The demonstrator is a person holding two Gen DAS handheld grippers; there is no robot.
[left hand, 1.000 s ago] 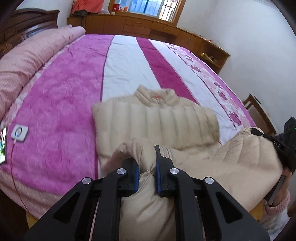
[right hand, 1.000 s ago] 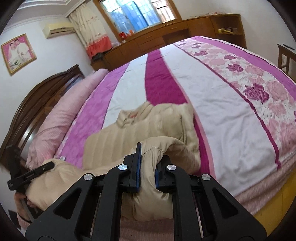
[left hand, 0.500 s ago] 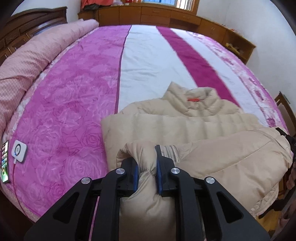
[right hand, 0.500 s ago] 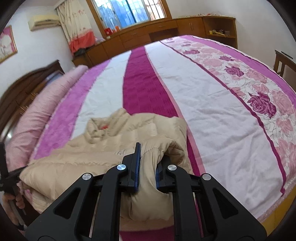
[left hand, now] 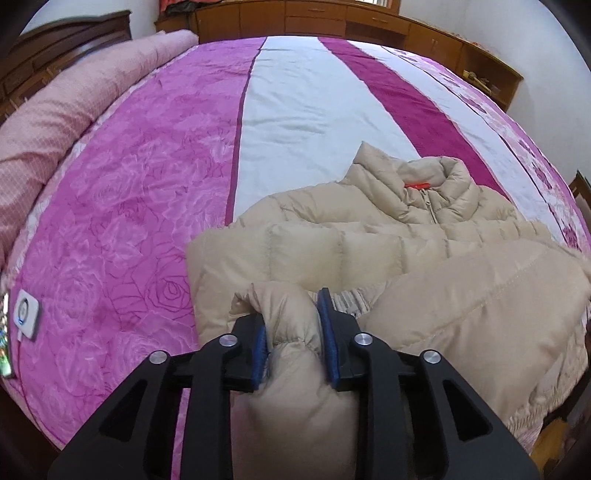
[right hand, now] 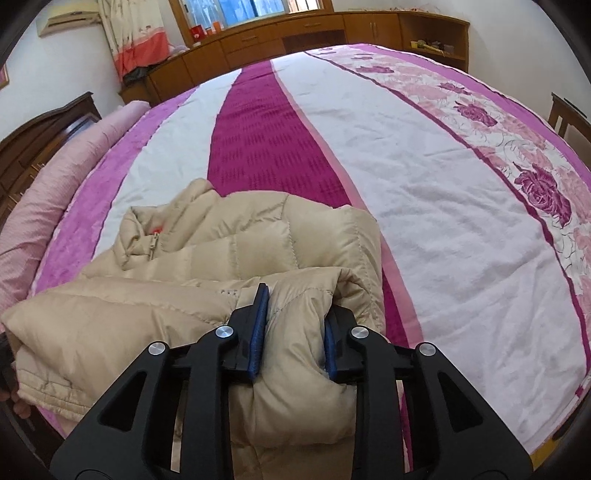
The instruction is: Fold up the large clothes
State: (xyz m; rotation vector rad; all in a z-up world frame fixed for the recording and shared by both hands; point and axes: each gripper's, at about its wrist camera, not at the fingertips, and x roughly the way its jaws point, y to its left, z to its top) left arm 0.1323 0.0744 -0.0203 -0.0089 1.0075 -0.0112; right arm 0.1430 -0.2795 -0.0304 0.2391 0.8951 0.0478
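Observation:
A beige puffer jacket (left hand: pixel 388 251) lies on the pink and white striped bed, collar with an orange tag (left hand: pixel 417 185) pointing away from me. Its lower part is folded up over the body. My left gripper (left hand: pixel 293 325) is shut on the jacket's bottom hem at its left end, the padded cloth bulging between the blue pads. My right gripper (right hand: pixel 293 325) is shut on the hem at the right end of the jacket (right hand: pixel 229 251). Both hold the hem just above the jacket's chest, near the bed's front edge.
The bedspread (left hand: pixel 317 96) stretches far ahead. A rolled pink quilt (left hand: pixel 55 110) lies along the left side by the dark headboard. A white charger (left hand: pixel 26 318) and a phone lie at the bed's left edge. Wooden cabinets (right hand: pixel 314 33) line the far wall. A wooden chair (right hand: pixel 569 114) stands right.
Both grippers have carried the hem forward and down over the jacket's body. The hem fold now lies closer to the collar, and the views tilt down toward the bed.

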